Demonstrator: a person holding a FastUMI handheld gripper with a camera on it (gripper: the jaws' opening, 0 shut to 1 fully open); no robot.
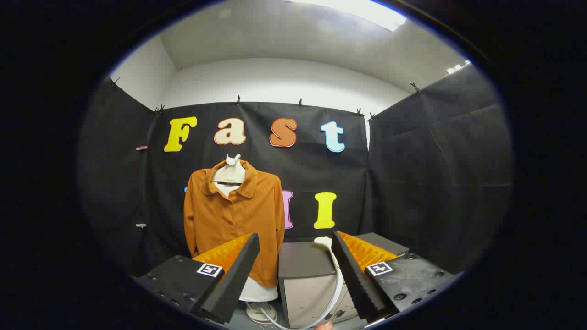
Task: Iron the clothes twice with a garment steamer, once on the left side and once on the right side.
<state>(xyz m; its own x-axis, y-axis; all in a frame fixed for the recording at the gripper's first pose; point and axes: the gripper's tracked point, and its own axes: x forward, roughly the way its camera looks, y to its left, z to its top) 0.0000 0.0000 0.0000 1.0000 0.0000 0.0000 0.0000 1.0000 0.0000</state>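
An orange-brown shirt (234, 215) hangs buttoned on a white mannequin torso (230, 172) against the booth's back wall, beyond my left finger. A white garment steamer head (323, 241) rests on top of a grey box (305, 275), just ahead between the fingers and close to the right finger, with its white hose (337, 288) looping down the box's front. My gripper (296, 243) is open, its fingers wide apart with nothing held between them. The mannequin's round white base (261, 311) shows low between the fingers.
The grey box stands to the right of the mannequin, close beside the shirt's hem. Black cloth walls close the booth at the back, left and right. A dark flat box top (383, 243) lies behind my right finger.
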